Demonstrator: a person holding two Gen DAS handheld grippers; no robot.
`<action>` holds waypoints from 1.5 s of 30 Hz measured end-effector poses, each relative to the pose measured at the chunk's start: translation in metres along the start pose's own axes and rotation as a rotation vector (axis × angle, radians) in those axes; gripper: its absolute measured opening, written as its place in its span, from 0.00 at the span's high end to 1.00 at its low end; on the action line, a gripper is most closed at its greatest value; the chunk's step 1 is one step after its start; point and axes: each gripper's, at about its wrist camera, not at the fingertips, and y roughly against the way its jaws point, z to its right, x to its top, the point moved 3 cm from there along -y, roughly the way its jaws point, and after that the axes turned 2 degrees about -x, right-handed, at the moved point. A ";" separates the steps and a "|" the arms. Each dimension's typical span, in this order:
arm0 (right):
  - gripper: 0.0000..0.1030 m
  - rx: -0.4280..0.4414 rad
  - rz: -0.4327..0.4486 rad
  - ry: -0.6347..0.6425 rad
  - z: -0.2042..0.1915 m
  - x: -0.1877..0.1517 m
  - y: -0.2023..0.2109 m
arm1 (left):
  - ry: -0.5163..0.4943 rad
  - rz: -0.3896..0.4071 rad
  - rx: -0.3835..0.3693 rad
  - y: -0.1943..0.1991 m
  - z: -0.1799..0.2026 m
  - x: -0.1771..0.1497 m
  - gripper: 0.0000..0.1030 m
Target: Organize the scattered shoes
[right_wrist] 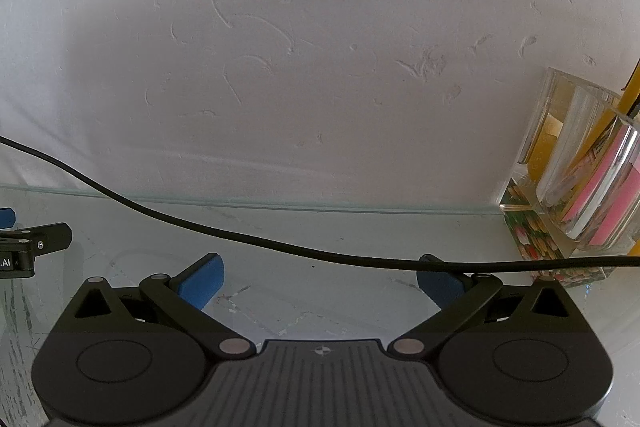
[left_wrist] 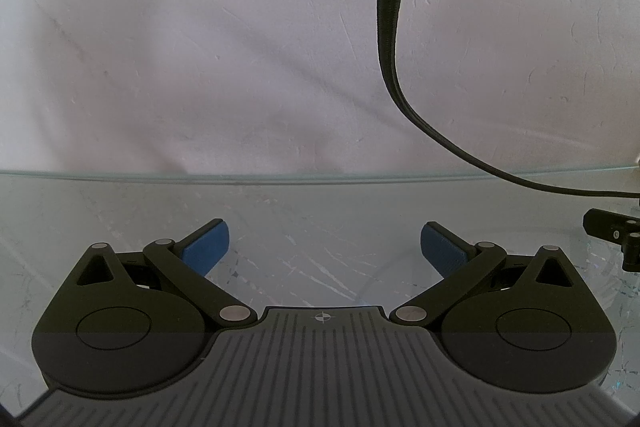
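Glass shelf [left_wrist: 320, 211] against a white plaster wall [left_wrist: 200, 47]
Left gripper [left_wrist: 325, 247] and right gripper [right_wrist: 320, 281] rest spread wide, empty; clear glass holder [right_wrist: 576, 187] at the shelf's right back edge.

The left gripper [left_wrist: 325, 247] is matte black, with a ribbed grey body and a small crosshair mark; blue pads [left_wrist: 206, 247] tip its fingers; silver rivets pin the linkage; the right gripper [right_wrist: 320, 281] matches, with a black cable [right_wrist: 248, 237] trailing past.
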 end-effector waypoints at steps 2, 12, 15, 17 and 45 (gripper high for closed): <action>0.00 0.000 0.000 0.000 -0.001 0.000 -0.001 | 0.000 0.000 0.000 0.000 0.000 0.000 0.00; 0.00 -0.010 0.012 0.000 -0.001 0.000 -0.001 | 0.000 0.000 0.000 0.001 0.000 0.000 0.00; 0.00 -0.011 0.012 0.000 -0.001 0.000 -0.001 | 0.000 0.000 0.000 0.000 -0.001 0.000 0.00; 0.00 -0.011 0.012 0.000 -0.004 0.000 -0.008 | 0.000 0.000 0.000 -0.003 -0.002 0.001 0.00; 0.00 -0.011 0.012 0.000 -0.017 -0.004 -0.050 | -0.001 0.000 0.000 -0.042 -0.021 0.017 0.00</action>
